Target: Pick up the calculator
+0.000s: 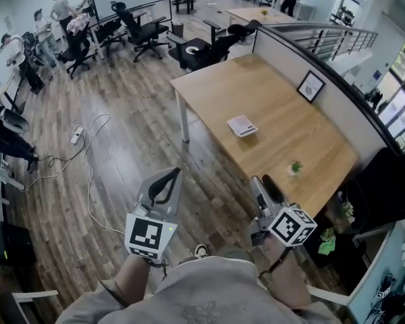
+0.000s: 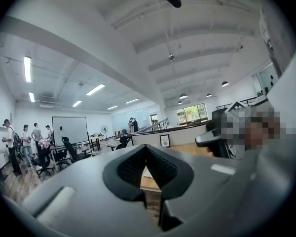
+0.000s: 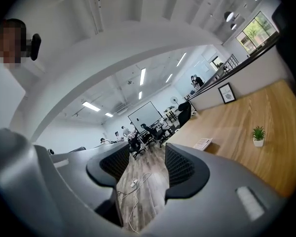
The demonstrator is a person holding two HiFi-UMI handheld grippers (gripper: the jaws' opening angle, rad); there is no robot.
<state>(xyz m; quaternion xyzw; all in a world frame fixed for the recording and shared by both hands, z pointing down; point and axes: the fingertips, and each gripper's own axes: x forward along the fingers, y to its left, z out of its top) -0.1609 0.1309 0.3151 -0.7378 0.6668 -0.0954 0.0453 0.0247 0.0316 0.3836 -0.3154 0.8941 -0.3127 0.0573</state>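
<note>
The calculator (image 1: 241, 125) lies flat mid-way along the table (image 1: 277, 100), well ahead of both grippers. It appears near-square, so its long axis and heading cannot be told, and its print is too small to read. The left gripper (image 2: 145, 148) is clenched, tips touching, on nothing; the right gripper (image 3: 147, 149) is released, jaws apart and empty.

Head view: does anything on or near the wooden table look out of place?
Nothing on the table: the calculator lies flat, the plant stands upright. Only a power strip and its cable sprawl loose across the floor.
</note>
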